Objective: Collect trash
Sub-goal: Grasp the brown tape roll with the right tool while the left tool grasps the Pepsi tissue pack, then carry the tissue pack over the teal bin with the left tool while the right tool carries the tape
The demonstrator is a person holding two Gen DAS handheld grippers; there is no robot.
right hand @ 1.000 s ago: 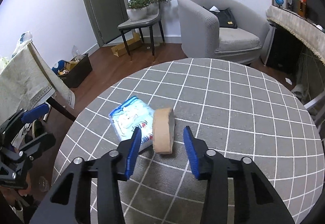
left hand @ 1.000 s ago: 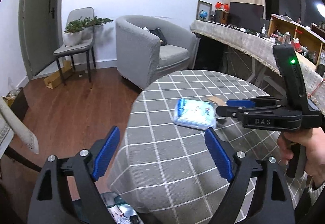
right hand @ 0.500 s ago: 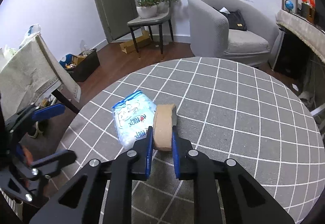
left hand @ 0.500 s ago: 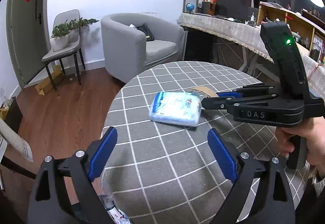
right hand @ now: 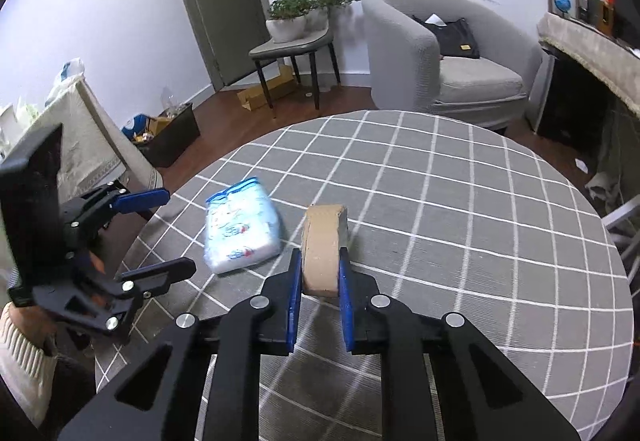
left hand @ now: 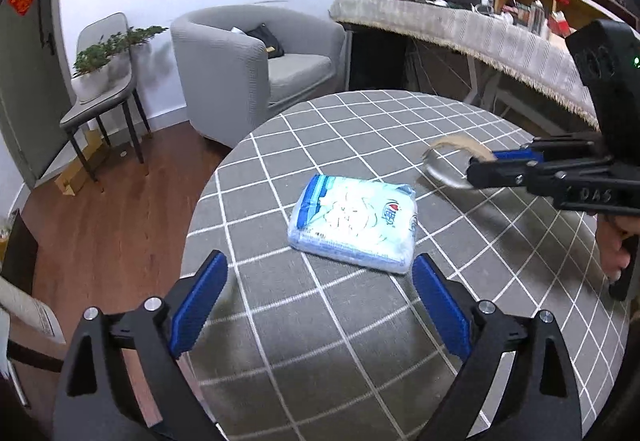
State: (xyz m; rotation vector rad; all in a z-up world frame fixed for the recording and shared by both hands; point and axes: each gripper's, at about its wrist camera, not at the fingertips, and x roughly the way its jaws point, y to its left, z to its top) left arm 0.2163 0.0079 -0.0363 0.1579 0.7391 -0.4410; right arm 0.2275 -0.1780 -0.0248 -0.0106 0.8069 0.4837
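Observation:
A brown tape roll point(right hand: 323, 246) stands on edge between the blue pads of my right gripper point(right hand: 320, 270), which is shut on it and holds it just above the round table with the grey checked cloth point(right hand: 460, 241). In the left wrist view the tape roll point(left hand: 454, 157) shows at the tip of my right gripper point(left hand: 486, 166). A blue and white tissue pack point(left hand: 354, 224) lies flat on the cloth just ahead of my left gripper point(left hand: 316, 295), which is open and empty. The tissue pack point(right hand: 239, 230) lies left of the roll in the right wrist view, near my left gripper point(right hand: 154, 231).
A grey armchair point(left hand: 256, 65) and a chair with a potted plant point(left hand: 100, 81) stand beyond the table. A long counter with a fringed cloth point(left hand: 480, 37) runs at the right. A black bin with rubbish point(right hand: 168, 133) stands on the wooden floor left of the table.
My right gripper closed on the tape roll and lifted it away from the tissue pack. My left gripper moved in over the table toward the tissue pack, still open.

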